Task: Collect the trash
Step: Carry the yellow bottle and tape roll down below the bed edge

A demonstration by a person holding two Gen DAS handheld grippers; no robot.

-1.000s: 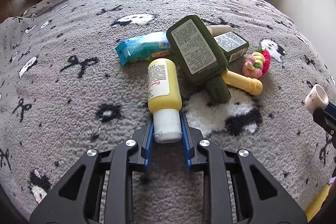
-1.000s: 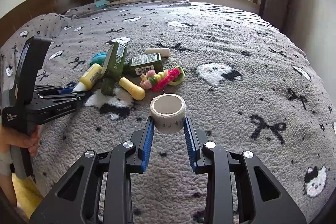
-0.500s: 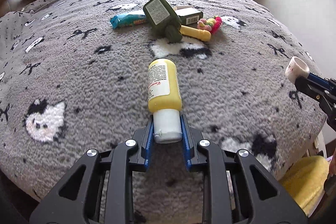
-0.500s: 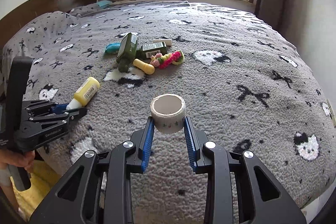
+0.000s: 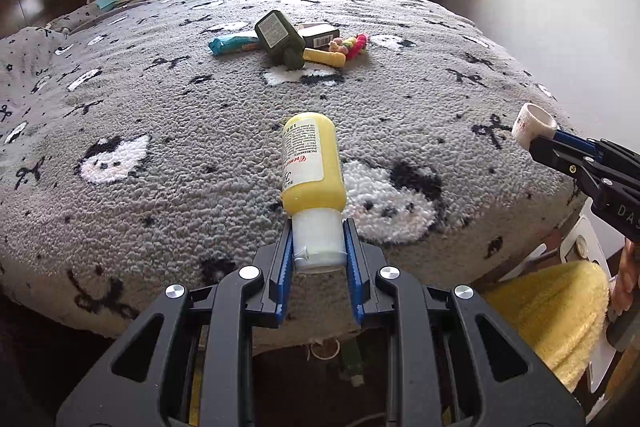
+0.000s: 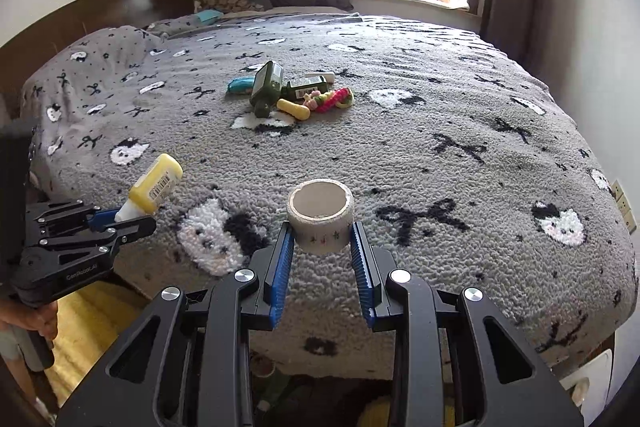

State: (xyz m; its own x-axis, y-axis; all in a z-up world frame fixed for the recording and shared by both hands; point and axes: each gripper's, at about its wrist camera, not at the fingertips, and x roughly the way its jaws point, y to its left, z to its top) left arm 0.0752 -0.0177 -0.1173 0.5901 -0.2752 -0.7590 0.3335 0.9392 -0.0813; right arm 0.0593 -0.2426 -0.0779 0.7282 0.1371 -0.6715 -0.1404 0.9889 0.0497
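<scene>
My left gripper (image 5: 319, 241) is shut on the white cap of a yellow bottle (image 5: 312, 159) and holds it over the near edge of the bed. It also shows in the right wrist view (image 6: 154, 185). My right gripper (image 6: 322, 241) is shut on a white tape roll (image 6: 320, 215), also seen at the right of the left wrist view (image 5: 534, 127). On the bed's middle lie a dark green bottle (image 5: 280, 39), a blue wrapper (image 5: 234, 45), a small yellow tube (image 5: 324, 58), a dark green box (image 5: 320, 34) and a colourful knitted ring (image 5: 352, 45).
The grey patterned blanket (image 6: 440, 107) covers the bed. A dark headboard (image 6: 100, 11) stands at the left, pillows and a window at the far end. A yellow cloth (image 5: 552, 311) lies below the bed's edge, with some items on the floor under my grippers.
Both grippers have pulled back from the pile toward the bed's near edge, each carrying its item. The pile now looks farther away and the floor below the bed shows.
</scene>
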